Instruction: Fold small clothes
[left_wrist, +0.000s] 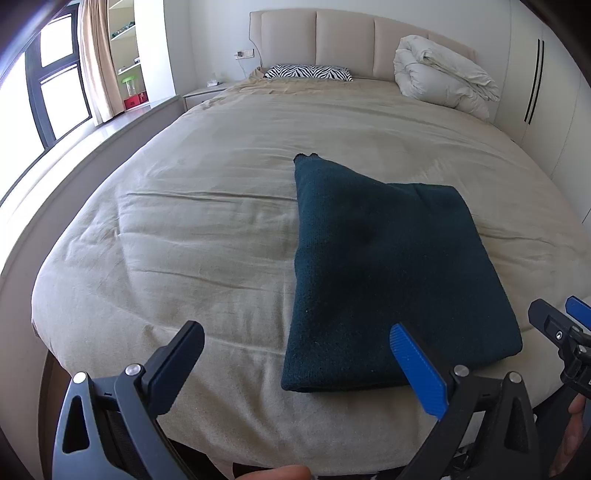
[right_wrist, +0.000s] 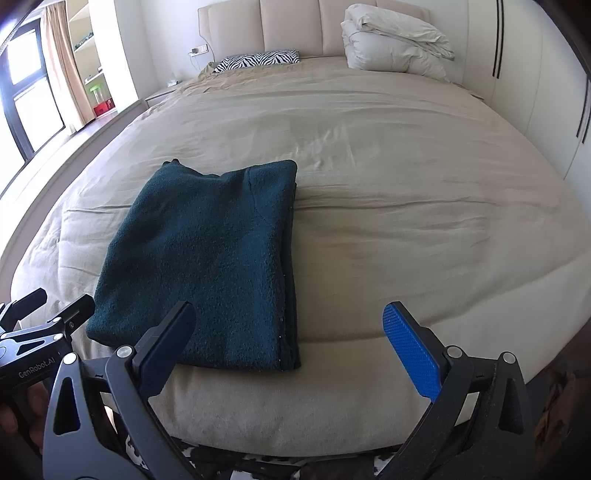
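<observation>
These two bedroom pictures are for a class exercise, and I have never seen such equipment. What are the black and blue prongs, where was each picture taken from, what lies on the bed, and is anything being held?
The prongs are the two fingers of a hand-held gripper; a person carries one in each hand. Each has a wide-angle camera looking forward along its fingers, so the room looks curved. One picture comes from the left hand-held gripper, the other from the right hand-held gripper; each also shows the other at its edge. On the bed lies a folded dark green garment, near the front edge. At the far end are a zebra pillow and a bundled white duvet. Both grippers are open and hold nothing.
</observation>
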